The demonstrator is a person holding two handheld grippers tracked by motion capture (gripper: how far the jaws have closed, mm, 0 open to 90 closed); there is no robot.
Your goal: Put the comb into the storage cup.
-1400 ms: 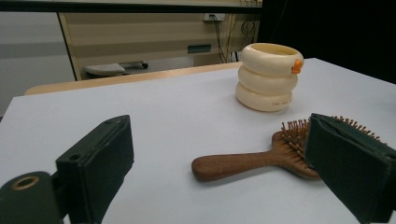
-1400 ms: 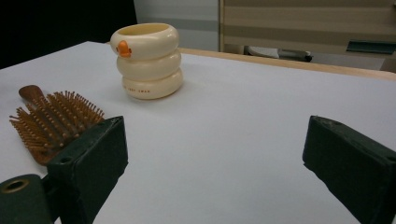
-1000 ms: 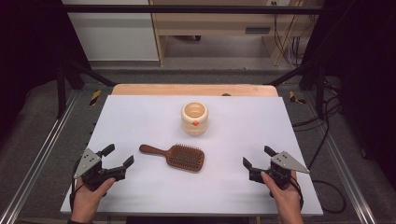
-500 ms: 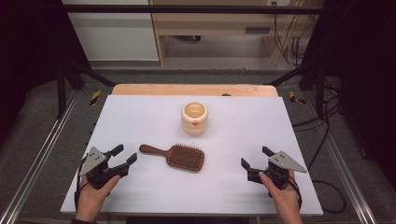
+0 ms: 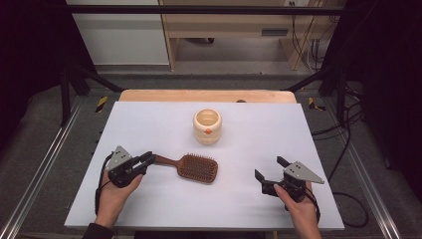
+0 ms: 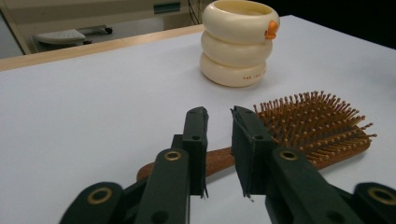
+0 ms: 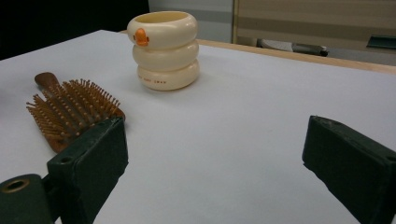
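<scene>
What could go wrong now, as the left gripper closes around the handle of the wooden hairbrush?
1. The left gripper has just been closing over the hairbrush handle, near its end. Its fingers do not visibly press it yet, so the grip may slip or the heavier bristle head may tip down on lifting.
2. The cream cup stands just behind the brush; a forward swing might knock it.

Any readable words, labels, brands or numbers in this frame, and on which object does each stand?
Small brown print on the bottom ring of the cream three-ring stacked cup with an orange duck beak: too small and blurred to read.
Brown wooden paddle hairbrush: no text visible.
</scene>
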